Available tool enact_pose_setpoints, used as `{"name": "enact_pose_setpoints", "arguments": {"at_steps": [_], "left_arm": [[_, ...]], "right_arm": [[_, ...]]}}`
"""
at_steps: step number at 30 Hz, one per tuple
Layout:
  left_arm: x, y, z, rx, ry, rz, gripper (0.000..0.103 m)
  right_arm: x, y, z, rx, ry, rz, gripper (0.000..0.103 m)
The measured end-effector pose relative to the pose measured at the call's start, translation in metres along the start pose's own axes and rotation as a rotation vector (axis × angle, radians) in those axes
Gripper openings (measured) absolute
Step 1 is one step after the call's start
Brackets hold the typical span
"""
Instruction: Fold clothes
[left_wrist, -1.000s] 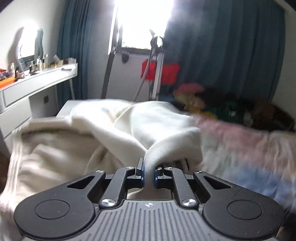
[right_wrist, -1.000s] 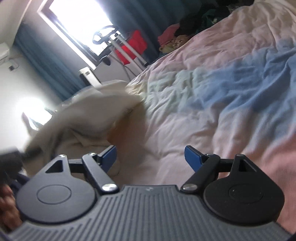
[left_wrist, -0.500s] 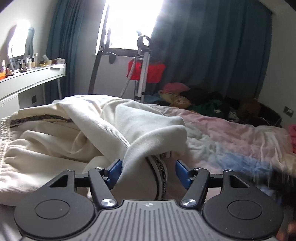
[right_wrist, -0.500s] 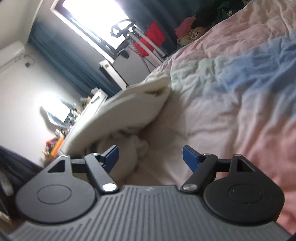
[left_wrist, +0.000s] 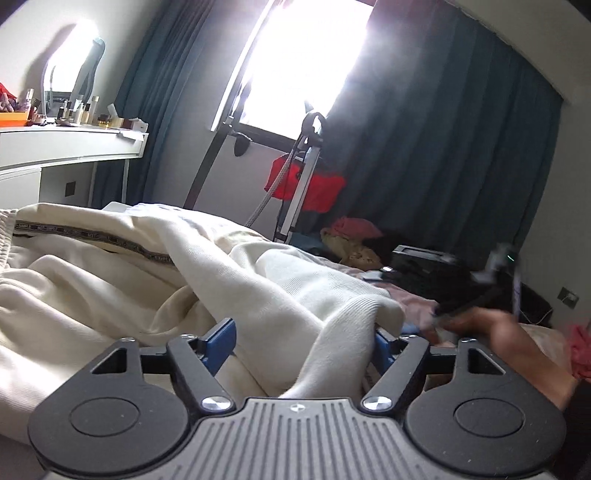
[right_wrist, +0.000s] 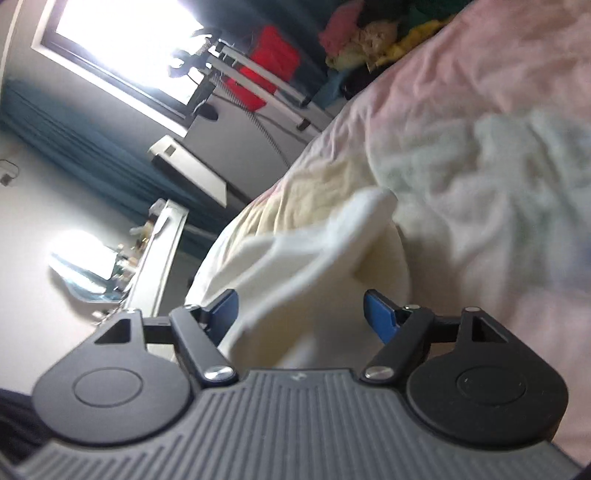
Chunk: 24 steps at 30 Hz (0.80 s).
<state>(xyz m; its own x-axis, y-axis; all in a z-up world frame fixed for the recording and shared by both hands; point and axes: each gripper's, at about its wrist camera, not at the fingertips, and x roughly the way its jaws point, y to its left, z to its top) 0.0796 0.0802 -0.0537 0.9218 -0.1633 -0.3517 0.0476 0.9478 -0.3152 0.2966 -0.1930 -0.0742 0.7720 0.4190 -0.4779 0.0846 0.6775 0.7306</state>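
Observation:
A cream sweatshirt-like garment (left_wrist: 122, 280) with a dark printed band lies bunched on the bed, filling the left half of the left wrist view. My left gripper (left_wrist: 301, 341) is open, its blue pads wide apart, with a fold of the cream cloth draped loosely between them. In the right wrist view the same cream garment (right_wrist: 306, 258) lies on the bed, one end reaching between the fingers. My right gripper (right_wrist: 301, 314) is open around that end, not closed on it. The view is tilted.
A pastel pink and blue duvet (right_wrist: 480, 129) covers the bed. A person's hand and forearm (left_wrist: 509, 339) reach in at the right of the left wrist view. A white dresser (left_wrist: 66, 147) stands left; a metal stand with red cloth (left_wrist: 306, 177) and a clothes pile (left_wrist: 354, 236) sit beyond.
My left gripper opened and let the cream fold go; the cloth now lies slack between its pads. My right gripper swung toward the garment until its end sits between the open fingers.

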Motion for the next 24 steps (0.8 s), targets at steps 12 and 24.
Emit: {"name": "enact_pose_setpoints", "arguments": {"at_steps": [12, 24], "left_arm": [[0.013, 0.012, -0.008, -0.098, -0.039, -0.042, 0.079], [0.038, 0.033, -0.019, -0.18, 0.014, -0.041, 0.081]], "right_arm": [[0.025, 0.177, 0.102, -0.516, -0.207, -0.047, 0.006], [0.081, 0.082, 0.158, -0.397, -0.367, -0.329, 0.009]]}}
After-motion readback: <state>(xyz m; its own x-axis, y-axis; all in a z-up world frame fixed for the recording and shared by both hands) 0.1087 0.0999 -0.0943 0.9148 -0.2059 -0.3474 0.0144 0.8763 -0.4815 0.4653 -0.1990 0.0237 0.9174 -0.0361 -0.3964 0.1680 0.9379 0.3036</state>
